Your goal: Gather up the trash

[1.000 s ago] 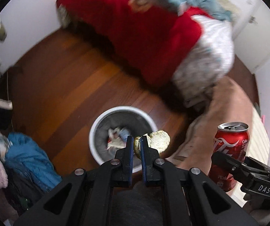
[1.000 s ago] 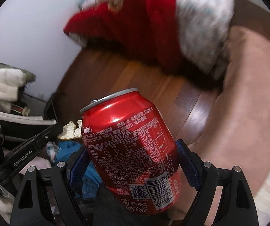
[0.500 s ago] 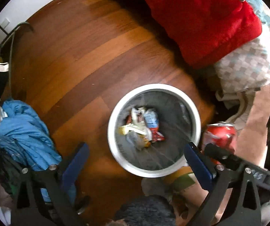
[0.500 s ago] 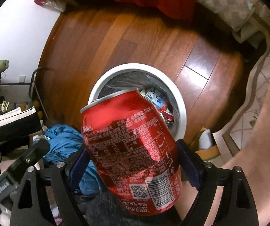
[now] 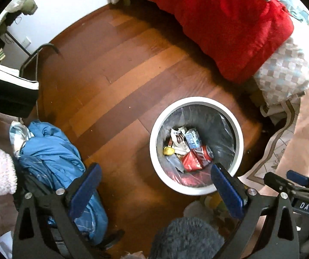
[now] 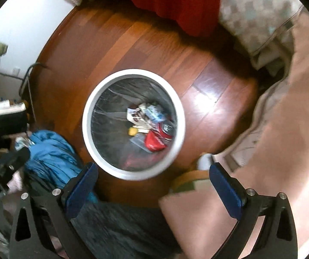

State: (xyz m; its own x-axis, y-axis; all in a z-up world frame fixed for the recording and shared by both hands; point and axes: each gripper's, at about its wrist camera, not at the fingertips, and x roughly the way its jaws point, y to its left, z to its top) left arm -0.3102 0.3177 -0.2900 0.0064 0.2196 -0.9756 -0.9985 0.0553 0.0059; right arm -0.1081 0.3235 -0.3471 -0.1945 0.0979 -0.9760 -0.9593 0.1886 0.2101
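Fingers of both the left gripper and right gripper are hanging spread wide and gripping nothing above the white bin. Inside the bin, the red can is lying on its side among wrappers, beside a blue jacket heaped against the bin.

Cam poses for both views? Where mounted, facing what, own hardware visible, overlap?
Left wrist: on the left gripper, facing down at floor and bin; its two open fingers and the right gripper's side at the right edge show.
Right wrist: on the right gripper, facing down over the bin; its open fingers and part of the left gripper at left show.
Shared: bin, red can inside, blue jacket, red blanket.
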